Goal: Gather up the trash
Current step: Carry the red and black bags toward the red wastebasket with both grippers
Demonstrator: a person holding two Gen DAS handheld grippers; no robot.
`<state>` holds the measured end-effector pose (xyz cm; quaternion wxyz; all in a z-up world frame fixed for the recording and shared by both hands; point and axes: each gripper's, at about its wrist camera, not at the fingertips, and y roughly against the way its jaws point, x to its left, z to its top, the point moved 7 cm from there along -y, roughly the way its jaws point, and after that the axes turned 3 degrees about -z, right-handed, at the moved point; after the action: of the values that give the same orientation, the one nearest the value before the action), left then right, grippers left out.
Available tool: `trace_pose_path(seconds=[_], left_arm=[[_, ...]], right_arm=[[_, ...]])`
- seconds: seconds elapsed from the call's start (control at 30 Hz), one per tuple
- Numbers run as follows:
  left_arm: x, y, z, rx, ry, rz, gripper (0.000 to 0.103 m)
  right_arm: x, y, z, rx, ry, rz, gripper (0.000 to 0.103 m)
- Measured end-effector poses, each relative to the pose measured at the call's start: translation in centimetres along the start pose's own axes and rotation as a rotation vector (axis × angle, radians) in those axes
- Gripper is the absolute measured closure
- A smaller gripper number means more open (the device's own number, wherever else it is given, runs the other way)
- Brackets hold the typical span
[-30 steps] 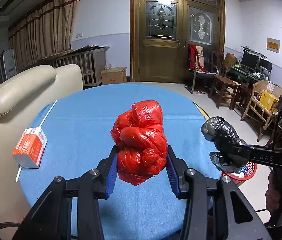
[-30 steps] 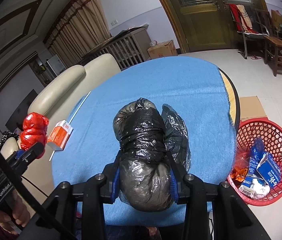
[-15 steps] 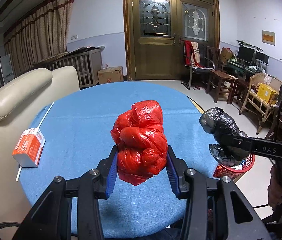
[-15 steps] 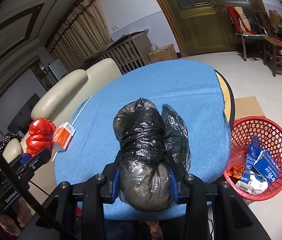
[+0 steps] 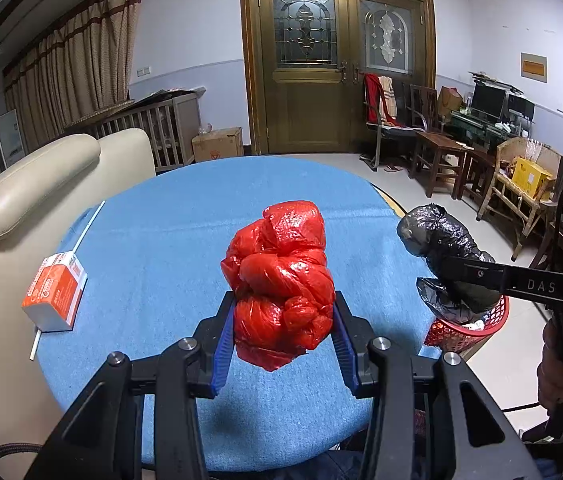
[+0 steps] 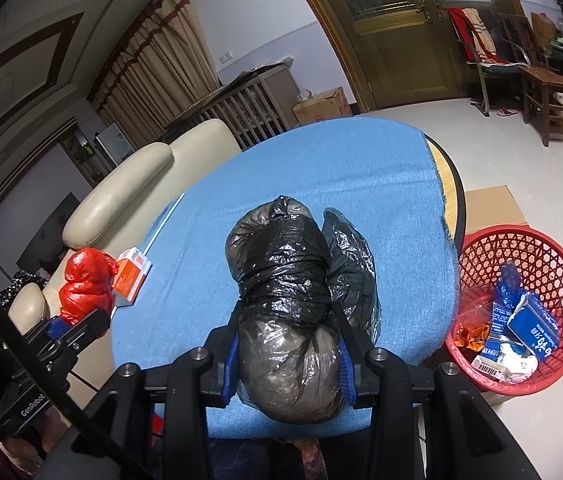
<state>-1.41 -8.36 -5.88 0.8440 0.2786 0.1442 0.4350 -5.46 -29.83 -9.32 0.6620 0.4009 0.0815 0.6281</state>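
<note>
My left gripper [image 5: 283,320] is shut on a knotted red plastic bag [image 5: 281,280] and holds it above the near part of the blue-clothed round table [image 5: 185,208]. My right gripper [image 6: 287,340] is shut on a tied black plastic bag [image 6: 285,288] above the table's near right edge. The black bag also shows in the left wrist view [image 5: 445,256], and the red bag in the right wrist view [image 6: 87,284]. A red mesh basket [image 6: 521,276] with cartons and wrappers stands on the floor to the right of the table.
An orange and white carton [image 5: 55,292] with a straw [image 5: 87,226] lies at the table's left edge. A cream sofa [image 5: 29,176] stands left of the table. A flat cardboard sheet [image 6: 493,208] lies behind the basket. Chairs [image 5: 437,160] and desks line the right wall.
Both grippers have drawn back and up a little with their bags; more of the table's near edge shows. The basket appears slightly further right in the right wrist view.
</note>
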Motion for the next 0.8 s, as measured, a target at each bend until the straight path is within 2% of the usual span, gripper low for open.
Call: trace_pose_path(seconds=[0.8], left_arm=[[-0.53, -0.36, -0.41, 0.025, -0.028, -0.014, 0.057]], right_arm=[[-0.76, 0.19, -0.14, 0.000, -0.024, 0.013, 0.062]])
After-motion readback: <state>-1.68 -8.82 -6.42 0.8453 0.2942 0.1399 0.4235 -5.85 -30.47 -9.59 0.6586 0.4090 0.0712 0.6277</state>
